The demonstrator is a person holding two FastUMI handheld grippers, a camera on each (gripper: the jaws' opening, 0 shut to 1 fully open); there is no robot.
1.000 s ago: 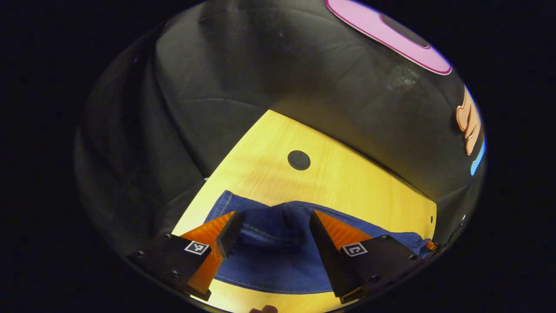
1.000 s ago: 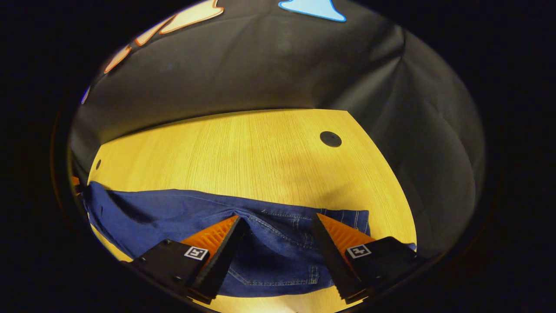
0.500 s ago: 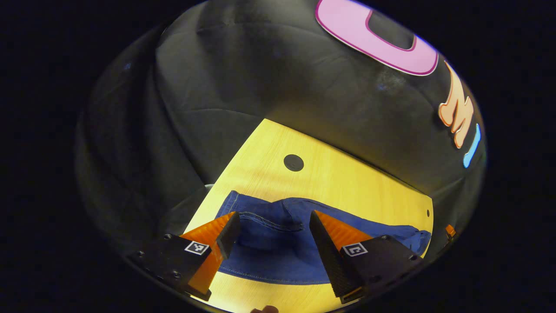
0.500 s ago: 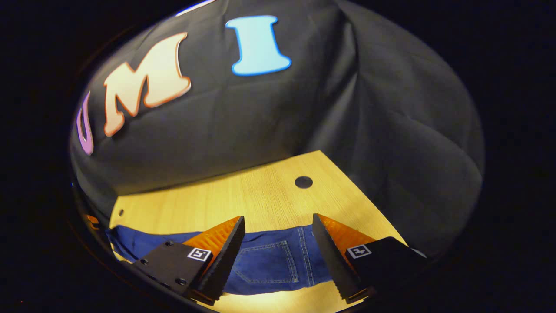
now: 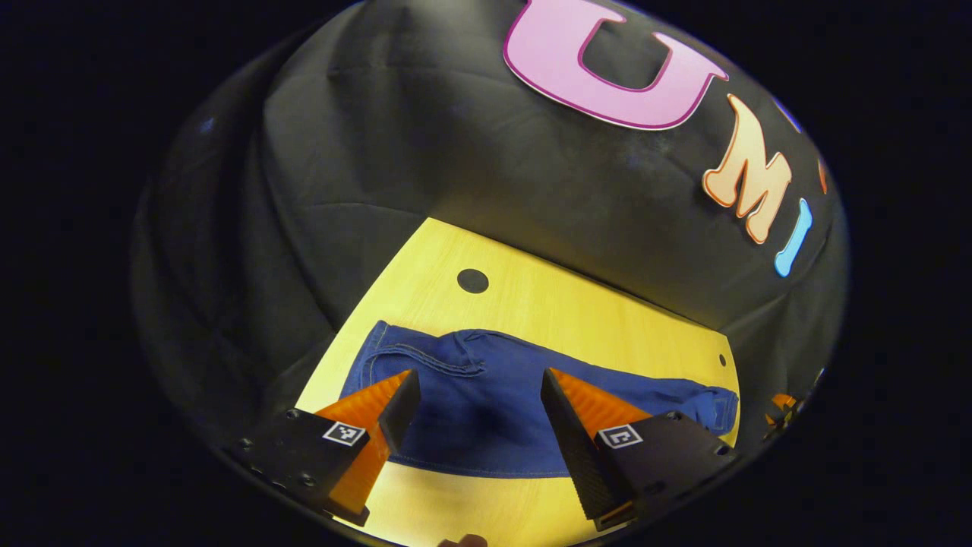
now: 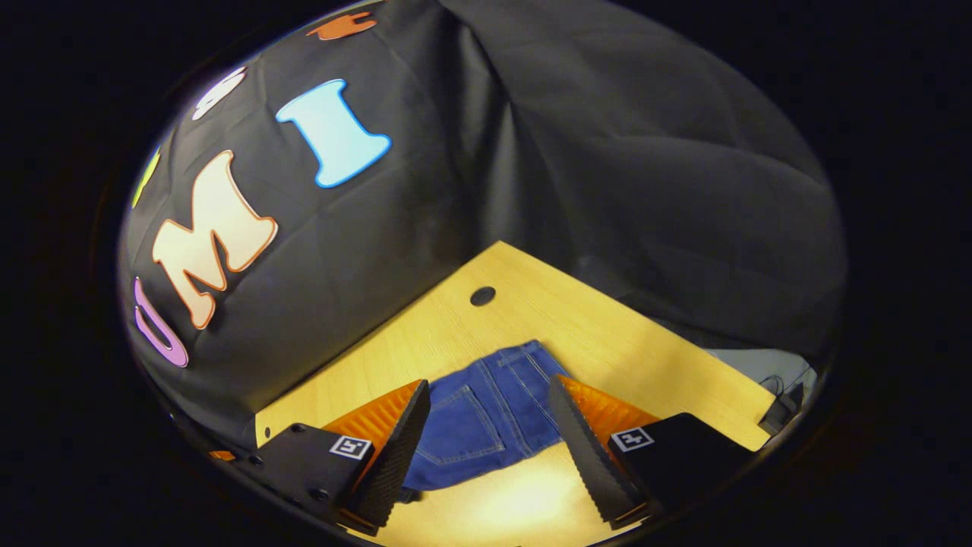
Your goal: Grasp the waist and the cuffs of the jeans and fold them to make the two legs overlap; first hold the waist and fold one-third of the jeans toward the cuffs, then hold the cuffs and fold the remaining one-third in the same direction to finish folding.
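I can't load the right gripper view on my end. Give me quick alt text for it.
The right gripper hangs open above the wooden table, jaws spread with nothing between them. Beyond them the blue jeans lie flat on the table, a back pocket facing up. A dark round hole sits in the tabletop past the jeans.

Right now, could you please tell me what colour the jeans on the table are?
The jeans are dark blue denim, clearest in the left gripper view.
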